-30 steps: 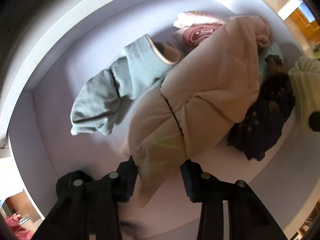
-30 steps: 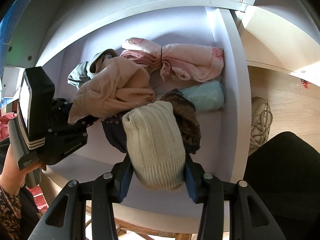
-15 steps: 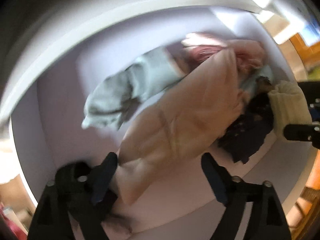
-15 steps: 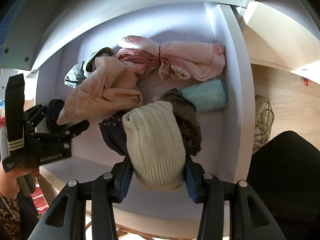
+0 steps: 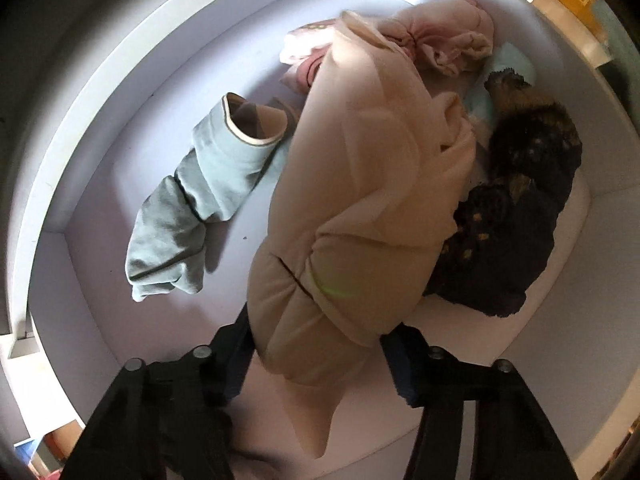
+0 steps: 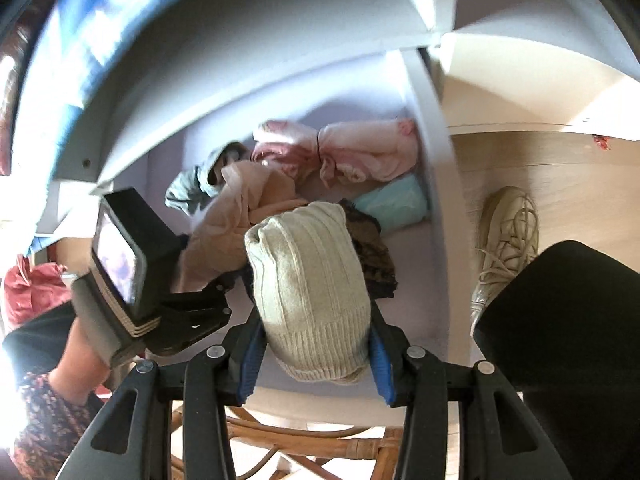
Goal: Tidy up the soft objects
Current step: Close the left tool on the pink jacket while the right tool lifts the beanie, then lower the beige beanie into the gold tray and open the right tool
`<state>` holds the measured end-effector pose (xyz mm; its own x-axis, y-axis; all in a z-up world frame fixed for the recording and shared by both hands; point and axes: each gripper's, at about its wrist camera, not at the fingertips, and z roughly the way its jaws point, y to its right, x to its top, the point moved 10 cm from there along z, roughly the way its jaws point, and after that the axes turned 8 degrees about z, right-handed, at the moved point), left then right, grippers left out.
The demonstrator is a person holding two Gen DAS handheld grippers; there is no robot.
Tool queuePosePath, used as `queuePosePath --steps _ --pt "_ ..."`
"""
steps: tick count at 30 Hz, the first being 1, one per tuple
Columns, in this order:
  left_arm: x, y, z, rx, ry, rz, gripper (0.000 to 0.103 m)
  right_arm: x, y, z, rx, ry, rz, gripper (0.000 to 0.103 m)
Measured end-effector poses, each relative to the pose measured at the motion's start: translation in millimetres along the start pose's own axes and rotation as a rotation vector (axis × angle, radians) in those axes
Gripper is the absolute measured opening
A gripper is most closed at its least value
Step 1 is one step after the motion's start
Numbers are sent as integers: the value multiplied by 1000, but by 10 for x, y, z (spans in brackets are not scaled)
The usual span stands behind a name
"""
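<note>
1. Your left gripper (image 5: 320, 344) is pointing down into the white shelf compartment (image 5: 92, 184). Its jaws have just been closing, and they are now pressing on the lower end of the beige bundle (image 5: 360, 208).
2. The beige bundle is lying diagonally across the compartment floor, its far end resting over the pink bundle (image 5: 452, 36) at the back wall.
3. The pale green garment (image 5: 200, 200) is lying just left of the beige bundle, apart from the left wall; bare floor is showing all around its left side.
4. The dark patterned garment (image 5: 508, 232) is touching the beige bundle's right side, with a strip of bare floor showing between it and the right wall.
5. Your right gripper (image 6: 314, 340) is holding the cream knit hat (image 6: 308, 280) at a narrow setting, both blue pads (image 6: 250, 364) pressing its ribbed band.
6. The hat is hanging in front of the compartment's open edge, above the front lip.
7. The light blue bundle (image 6: 392, 204) is sitting against the right divider (image 6: 428, 128), just below the pink bundle.
8. A shoe (image 6: 504, 240) is lying on the wooden floor (image 6: 560, 184) beyond the divider.
</note>
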<state>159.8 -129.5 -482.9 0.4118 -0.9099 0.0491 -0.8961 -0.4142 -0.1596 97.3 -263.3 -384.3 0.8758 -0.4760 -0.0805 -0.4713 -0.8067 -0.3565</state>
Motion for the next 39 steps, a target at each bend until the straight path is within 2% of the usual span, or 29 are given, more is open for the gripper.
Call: queuePosePath --steps 6,11,18,23,25,32,38,39 --pt "-51 52 16 1 -30 -2 50 5 -13 -449 48 60 20 46" --pt "-178 -78 54 -12 -59 -67 48 77 -112 -884 85 131 16 46" --pt "-510 -147 6 -19 -85 -139 47 345 -314 -1649 144 256 -9 46" --pt "-750 -206 5 -7 -118 -164 47 579 -517 -2103 141 328 -54 46" --pt "-869 -204 9 -8 -125 -172 47 700 -634 -2265 141 346 -70 46" --pt "-913 -116 78 2 -138 -162 47 1010 -1239 -2663 114 400 -166 46" --pt "-684 -55 259 9 -137 -151 48 1284 -1881 -2693 93 418 -260 46" --pt "-549 -8 371 10 -139 -150 48 1337 -2004 -2651 88 416 -278 46"
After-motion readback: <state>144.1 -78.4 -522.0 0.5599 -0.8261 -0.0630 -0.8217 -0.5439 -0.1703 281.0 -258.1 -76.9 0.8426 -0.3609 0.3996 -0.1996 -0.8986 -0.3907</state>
